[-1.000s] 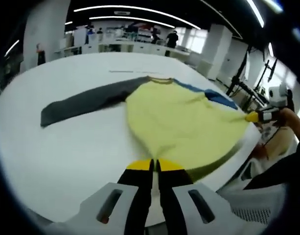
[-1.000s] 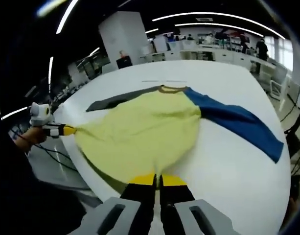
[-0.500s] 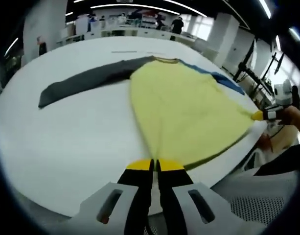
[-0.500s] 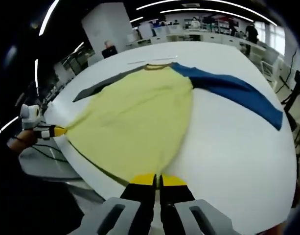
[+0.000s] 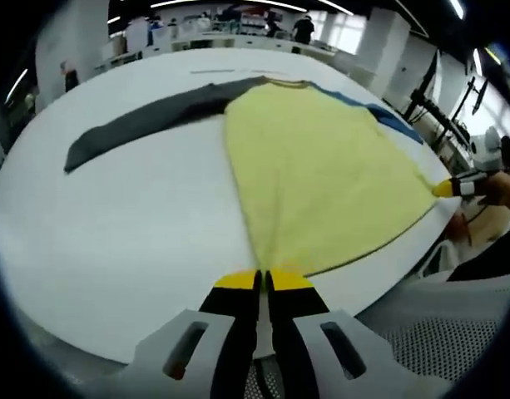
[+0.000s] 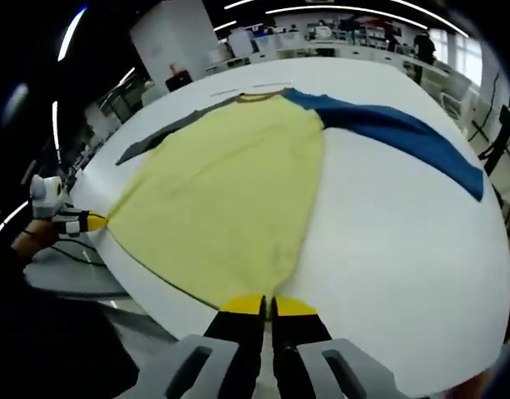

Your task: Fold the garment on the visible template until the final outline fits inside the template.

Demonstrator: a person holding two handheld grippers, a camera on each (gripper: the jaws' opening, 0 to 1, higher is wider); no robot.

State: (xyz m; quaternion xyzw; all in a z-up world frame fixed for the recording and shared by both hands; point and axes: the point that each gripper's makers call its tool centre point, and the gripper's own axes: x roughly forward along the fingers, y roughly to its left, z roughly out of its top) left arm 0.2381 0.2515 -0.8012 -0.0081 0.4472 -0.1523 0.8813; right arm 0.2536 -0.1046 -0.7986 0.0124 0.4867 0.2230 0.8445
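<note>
A long-sleeved shirt with a yellow body [image 5: 321, 166] lies flat on the white table [image 5: 138, 241], its collar at the far side. Its grey sleeve [image 5: 146, 120] stretches left and its blue sleeve [image 5: 388, 123] stretches right. My left gripper [image 5: 263, 278] is shut on one hem corner at the table's near edge. My right gripper [image 6: 267, 303] is shut on the other hem corner, and it also appears as the right gripper [image 5: 446, 189] held by a hand. In the right gripper view the yellow body [image 6: 230, 183], grey sleeve [image 6: 159, 140], blue sleeve [image 6: 404, 133] and left gripper [image 6: 92, 221] are visible.
Faint thin marks [image 5: 230, 71] cross the table beyond the collar. A mesh chair [image 5: 421, 332] stands below the near edge. Desks and people [image 5: 304, 29] fill the far room. Bare white table [image 6: 388, 249] lies to the right of the shirt.
The hem has been drawn taut between both grippers and pulled toward the near table edge. The yellow body has flattened and its wrinkles have smoothed. Both cameras have dropped closer to the table.
</note>
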